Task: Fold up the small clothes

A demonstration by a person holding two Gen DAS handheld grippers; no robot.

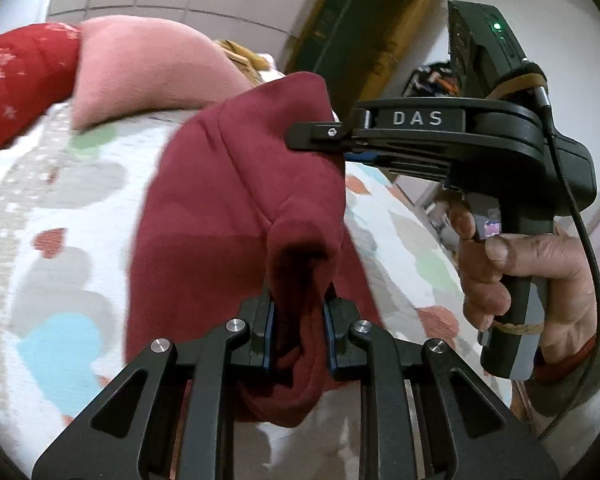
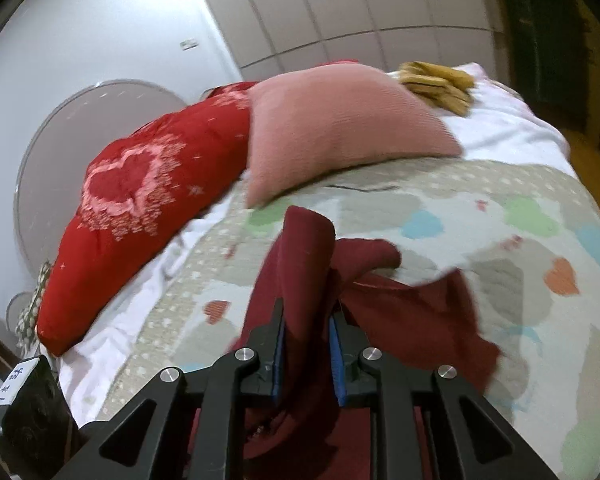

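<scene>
A dark red small garment [image 1: 236, 208] is held up over the bed between both grippers. My left gripper [image 1: 299, 312] is shut on a bunched fold of it at the bottom of the left wrist view. The right gripper [image 1: 332, 138] shows there side-on, its fingers pinching the garment's upper right edge, with a hand on its handle. In the right wrist view my right gripper [image 2: 307, 332] is shut on a thick fold of the garment [image 2: 400, 304], and the rest of the cloth hangs to the right over the bedspread.
The bed has a quilt with coloured hearts [image 2: 480, 208]. A pink pillow [image 2: 340, 128] and a red heart-print pillow [image 2: 140, 216] lie at its head. A yellow-brown folded item [image 2: 436, 80] lies beyond the pink pillow. A white wardrobe [image 2: 340, 4] stands behind.
</scene>
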